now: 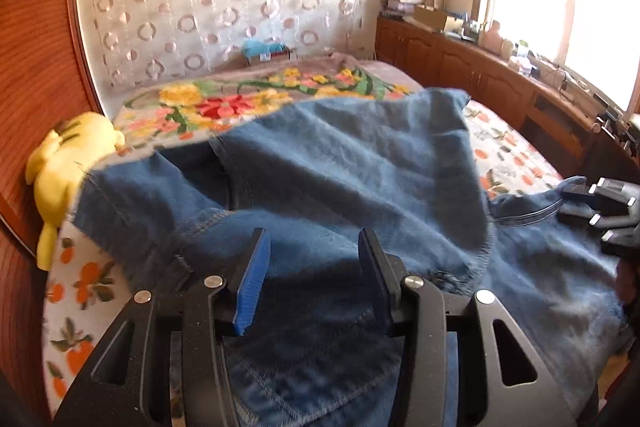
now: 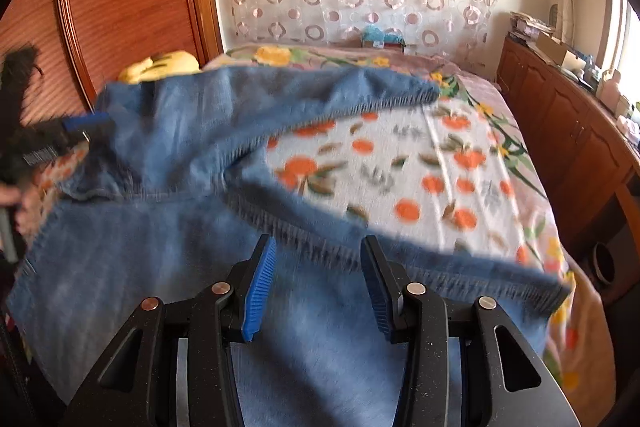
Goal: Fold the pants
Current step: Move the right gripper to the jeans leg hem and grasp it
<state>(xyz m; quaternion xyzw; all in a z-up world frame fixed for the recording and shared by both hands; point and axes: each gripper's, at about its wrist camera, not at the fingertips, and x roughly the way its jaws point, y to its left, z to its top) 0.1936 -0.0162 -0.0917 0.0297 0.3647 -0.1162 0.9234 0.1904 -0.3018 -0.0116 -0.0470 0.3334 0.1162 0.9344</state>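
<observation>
Blue denim pants [image 1: 320,167] lie rumpled on the bed, inside out, with the seam stitching showing. One leg [image 2: 280,95] reaches toward the far side and another edge [image 2: 440,259] runs to the right. My left gripper [image 1: 312,251] hovers over the denim, open, with nothing pinched between its blue pads [image 1: 252,279]. My right gripper [image 2: 318,259] is open over the cloth near the stitched edge. In the left wrist view the right gripper [image 1: 592,203] sits at the pants' right edge. In the right wrist view the left gripper [image 2: 80,131] shows at the pants' left edge, blurred.
The bed sheet [image 2: 440,167] has an orange fruit print, and a floral blanket [image 1: 240,99] lies beyond it. A yellow plush toy [image 1: 68,163] rests by the wooden headboard [image 1: 36,87]. Wooden cabinets [image 1: 480,67] with clutter run under the window. A blue box [image 1: 264,51] stands at the wall.
</observation>
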